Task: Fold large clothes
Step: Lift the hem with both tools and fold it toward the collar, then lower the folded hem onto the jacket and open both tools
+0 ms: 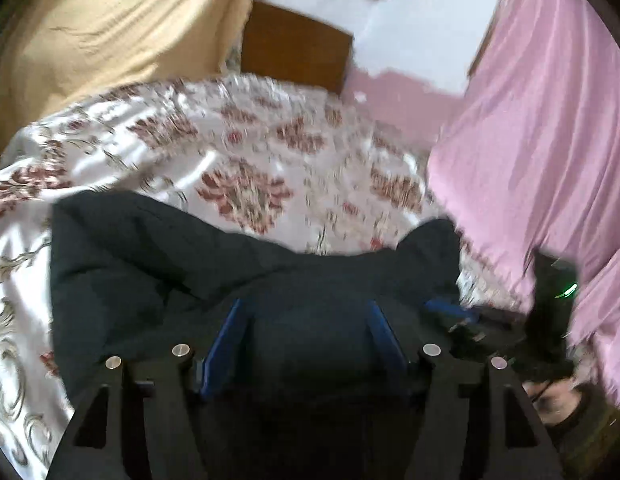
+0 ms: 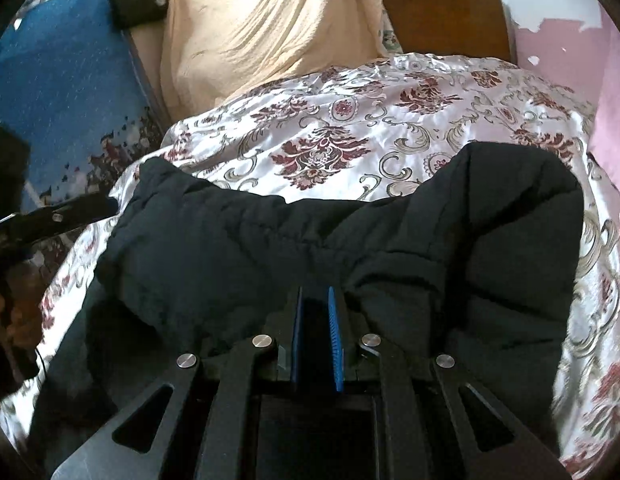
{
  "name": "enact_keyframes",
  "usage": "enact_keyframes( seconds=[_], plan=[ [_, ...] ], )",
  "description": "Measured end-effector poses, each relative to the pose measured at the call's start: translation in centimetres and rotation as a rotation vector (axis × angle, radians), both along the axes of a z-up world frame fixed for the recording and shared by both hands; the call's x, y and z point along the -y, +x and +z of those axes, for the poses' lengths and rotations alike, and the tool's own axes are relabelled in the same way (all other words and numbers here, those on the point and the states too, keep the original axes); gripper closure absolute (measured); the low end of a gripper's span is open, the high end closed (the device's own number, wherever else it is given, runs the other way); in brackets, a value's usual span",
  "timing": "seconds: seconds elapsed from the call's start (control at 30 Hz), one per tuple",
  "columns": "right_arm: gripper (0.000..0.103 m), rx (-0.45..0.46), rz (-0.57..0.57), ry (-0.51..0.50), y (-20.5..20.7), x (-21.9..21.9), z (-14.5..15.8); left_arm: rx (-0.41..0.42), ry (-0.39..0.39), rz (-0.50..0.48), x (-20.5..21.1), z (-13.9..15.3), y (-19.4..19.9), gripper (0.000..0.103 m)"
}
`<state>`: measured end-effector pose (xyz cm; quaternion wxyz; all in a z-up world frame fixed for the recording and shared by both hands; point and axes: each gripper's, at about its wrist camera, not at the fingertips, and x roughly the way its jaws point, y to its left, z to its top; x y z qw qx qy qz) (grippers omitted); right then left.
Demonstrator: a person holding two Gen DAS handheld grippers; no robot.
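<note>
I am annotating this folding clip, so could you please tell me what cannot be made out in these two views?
- Black padded jacket: its near part is hidden behind the right gripper in the right wrist view; whether cloth sits between its near-closed fingers is unclear.
- Floral satin bedspread: motion-blurred in the left wrist view.
- Left gripper: open; contact with the jacket is unclear.

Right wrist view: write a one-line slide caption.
Right gripper closed on a fold of the black padded jacket lying on the floral bedspread.
</note>
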<state>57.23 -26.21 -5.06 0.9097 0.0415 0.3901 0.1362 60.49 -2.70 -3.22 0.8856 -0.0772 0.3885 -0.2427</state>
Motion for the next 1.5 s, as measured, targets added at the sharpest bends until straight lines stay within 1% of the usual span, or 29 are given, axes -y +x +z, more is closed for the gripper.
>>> enact_keyframes(
  seconds=[0.07,0.1,0.23,0.33,0.43,0.47,0.57,0.67,0.77,0.83,0.87,0.93,0.97,1.0,1.03,1.07,1.1,1.13,1.17,1.23,1.27,1.37,1.43,1.5],
  plan=[
    [0.091,-0.006,0.007,-0.034,0.3,0.6,0.2,-0.032,0.076,-0.009,0.8,-1.8,1.0,0.04],
    [0.091,-0.012,0.01,-0.045,0.6,0.8,0.2,-0.039,0.1,-0.006,0.9,-2.5,1.4,0.038],
    [0.092,-0.053,0.019,-0.079,2.5,1.0,-0.6,-0.066,0.134,0.014,1.4,-4.3,2.9,0.037],
    [0.093,-0.085,0.019,-0.125,4.6,0.3,-1.9,-0.073,0.198,0.022,2.1,-5.4,4.0,0.038],
    [0.095,-0.125,0.013,-0.143,7.1,0.3,-2.8,-0.087,0.232,0.027,2.7,-6.2,5.5,0.038],
    [0.098,-0.14,0.007,-0.134,7.8,0.5,-3.1,-0.093,0.236,0.028,2.7,-6.5,6.0,0.038],
    [0.1,-0.176,-0.01,-0.065,9.4,1.3,-4.1,-0.1,0.248,0.033,2.9,-7.2,7.0,0.038],
    [0.101,-0.166,-0.023,-0.019,9.9,1.6,-5.1,-0.095,0.243,0.052,2.9,-8.0,7.6,0.038],
    [0.101,-0.113,-0.045,-0.003,9.8,1.4,-6.0,-0.073,0.241,0.079,3.1,-8.6,7.6,0.038],
    [0.101,-0.081,-0.06,-0.023,9.6,1.0,-6.1,-0.048,0.237,0.089,3.0,-8.6,7.2,0.037],
    [0.101,-0.055,-0.07,-0.038,9.2,0.7,-6.0,-0.026,0.213,0.093,2.7,-8.5,6.7,0.037],
    [0.1,-0.004,-0.079,-0.054,8.3,0.5,-5.6,-0.007,0.161,0.095,1.8,-8.1,6.0,0.037],
    [0.097,0.02,-0.078,-0.046,7.5,0.5,-5.3,-0.017,0.146,0.105,1.5,-7.8,6.0,0.035],
    [0.095,0.025,-0.074,-0.033,7.3,0.7,-5.1,-0.045,0.133,0.132,1.1,-7.4,5.8,0.032],
    [0.092,0.027,-0.076,-0.01,6.7,0.9,-4.6,-0.072,0.115,0.15,0.7,-7.0,5.5,0.031],
    [0.08,0.024,-0.073,0.018,6.3,1.2,-4.1,-0.08,0.104,0.158,0.5,-6.7,5.2,0.031],
    [0.063,0.024,-0.065,0.053,5.7,1.5,-3.6,-0.084,0.099,0.168,0.3,-6.3,4.7,0.029],
    [0.056,0.023,-0.053,0.074,5.4,1.7,-3.2,-0.092,0.111,0.177,0.3,-6.0,4.3,0.026],
    [0.045,0.018,-0.044,0.075,4.9,1.6,-2.8,-0.099,0.124,0.179,0.3,-5.9,4.1,0.025],
    [0.044,0.009,-0.039,0.041,4.4,1.3,-2.3,-0.105,0.159,0.181,0.4,-5.5,3.4,0.024],
    [0.044,0.005,-0.034,0.025,4.1,1.2,-1.9,-0.106,0.162,0.181,0.4,-5.1,3.0,0.024],
    [0.044,-0.006,-0.037,0.016,2.8,1.3,-0.9,-0.119,0.119,0.176,-0.2,-4.1,1.5,0.019],
    [0.042,-0.006,-0.052,0.035,1.8,1.8,0.0,-0.122,0.099,0.195,-0.6,-3.2,0.5,0.016],
    [0.037,0.0,-0.066,0.053,0.7,2.2,0.8,-0.123,0.082,0.204,-0.9,-2.6,-0.5,0.015]
  ],
)
